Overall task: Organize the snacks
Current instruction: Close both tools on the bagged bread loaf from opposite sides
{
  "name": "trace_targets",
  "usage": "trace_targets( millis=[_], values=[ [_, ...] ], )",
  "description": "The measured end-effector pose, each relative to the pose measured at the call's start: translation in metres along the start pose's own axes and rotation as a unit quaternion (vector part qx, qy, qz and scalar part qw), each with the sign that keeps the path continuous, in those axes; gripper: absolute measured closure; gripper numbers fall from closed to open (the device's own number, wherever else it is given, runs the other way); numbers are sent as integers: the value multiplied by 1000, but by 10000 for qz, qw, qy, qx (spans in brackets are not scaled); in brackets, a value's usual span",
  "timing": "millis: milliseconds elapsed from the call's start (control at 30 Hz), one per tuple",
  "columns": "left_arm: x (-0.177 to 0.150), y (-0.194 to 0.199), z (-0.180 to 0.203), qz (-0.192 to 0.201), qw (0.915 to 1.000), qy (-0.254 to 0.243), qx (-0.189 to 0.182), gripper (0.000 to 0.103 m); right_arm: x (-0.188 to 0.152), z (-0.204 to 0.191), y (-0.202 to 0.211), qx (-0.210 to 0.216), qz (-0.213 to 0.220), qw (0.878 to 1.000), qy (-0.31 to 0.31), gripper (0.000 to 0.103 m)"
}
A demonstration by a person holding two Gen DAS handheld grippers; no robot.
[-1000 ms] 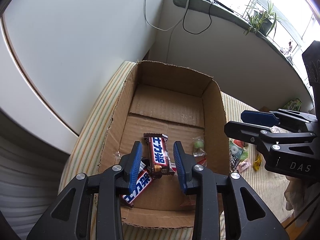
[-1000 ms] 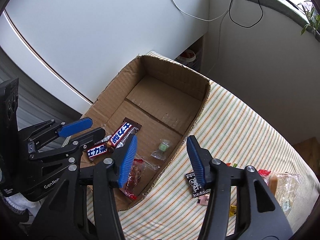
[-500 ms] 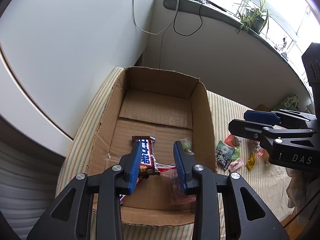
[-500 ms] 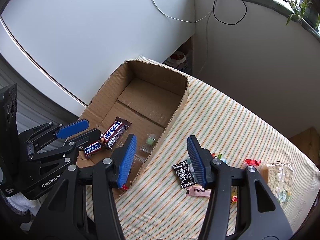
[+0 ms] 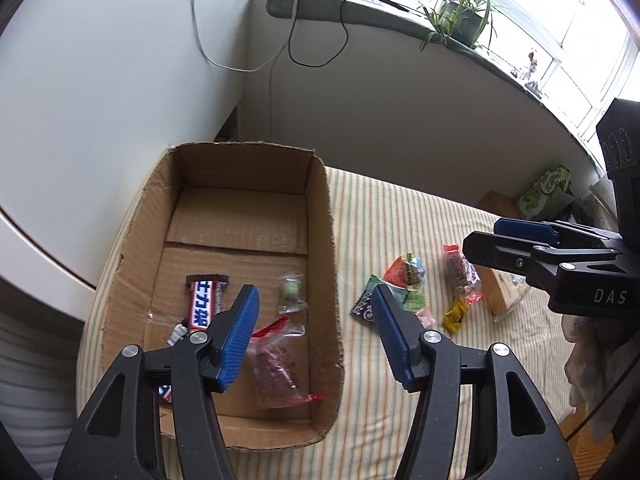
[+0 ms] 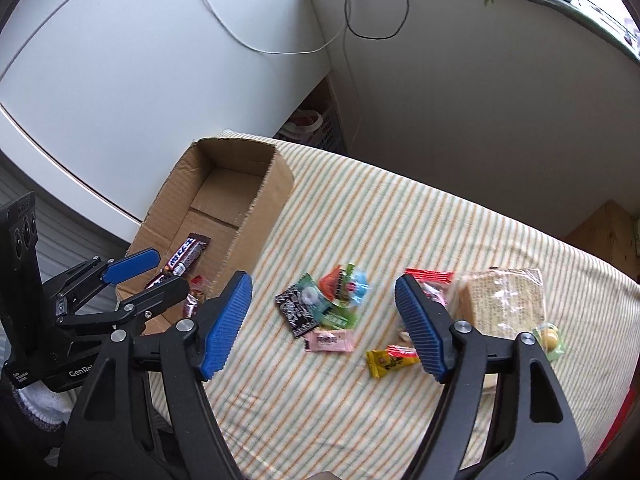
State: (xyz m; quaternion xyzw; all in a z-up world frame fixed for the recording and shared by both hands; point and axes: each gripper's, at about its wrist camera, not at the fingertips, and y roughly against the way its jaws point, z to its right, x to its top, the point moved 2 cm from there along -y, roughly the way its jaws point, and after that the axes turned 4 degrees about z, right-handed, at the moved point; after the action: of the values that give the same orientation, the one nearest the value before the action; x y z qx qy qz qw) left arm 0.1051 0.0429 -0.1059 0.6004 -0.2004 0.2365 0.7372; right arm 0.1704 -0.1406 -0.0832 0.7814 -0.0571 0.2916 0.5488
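**Both grippers empty, snacks split between box and bench**

Your cardboard box (image 5: 320, 240) sits on the striped cloth (image 6: 400, 220) at the bench's left end, near the white wall. Inside it lie a chocolate bar (image 5: 204, 300) with blue lettering, a small clear packet with a green sweet (image 5: 291, 294) and a clear bag of dark red pieces (image 5: 276, 376); a second bar is mostly hidden behind your left gripper.

The loose snacks lie on the cloth just right of the box: a black patterned sachet (image 6: 298, 310), a pink wrapper (image 6: 330, 340), a red and green cluster (image 6: 344, 284), a yellow packet (image 6: 390, 362) and a clear-wrapped cracker block (image 6: 504, 304).

Your left gripper (image 5: 314, 336) hangs above the box's right wall, its jaws having just been opening, with nothing between them. Your right gripper (image 6: 322, 328) hovers above the loose pile, jaws likewise just opening wider, gripping nothing.
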Motion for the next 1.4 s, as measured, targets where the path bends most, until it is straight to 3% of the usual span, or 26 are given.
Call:
trace_targets(
  millis=[267, 567, 800, 1200, 1400],
  values=[
    [-6, -15, 47, -183, 9992, -162, -322, 35, -19, 85, 18, -353, -75, 9977, -575, 26],
    [-14, -37, 104, -435, 9949, -277, -868, 35, -36, 156, 15, -192, -323, 9931, -1112, 26],
    [-21, -55, 148, -589, 9894, -160, -1315, 35, -39, 175, 10, 26, -451, 9930, -1087, 26],
    [-29, -103, 183, -756, 9849, -81, -1553, 35, -44, 192, -20, 472, -682, 9907, -1078, 26],
    [-30, -118, 192, -806, 9857, -96, -1475, 36, -46, 191, -31, 685, -753, 9895, -1029, 26]
  ],
)
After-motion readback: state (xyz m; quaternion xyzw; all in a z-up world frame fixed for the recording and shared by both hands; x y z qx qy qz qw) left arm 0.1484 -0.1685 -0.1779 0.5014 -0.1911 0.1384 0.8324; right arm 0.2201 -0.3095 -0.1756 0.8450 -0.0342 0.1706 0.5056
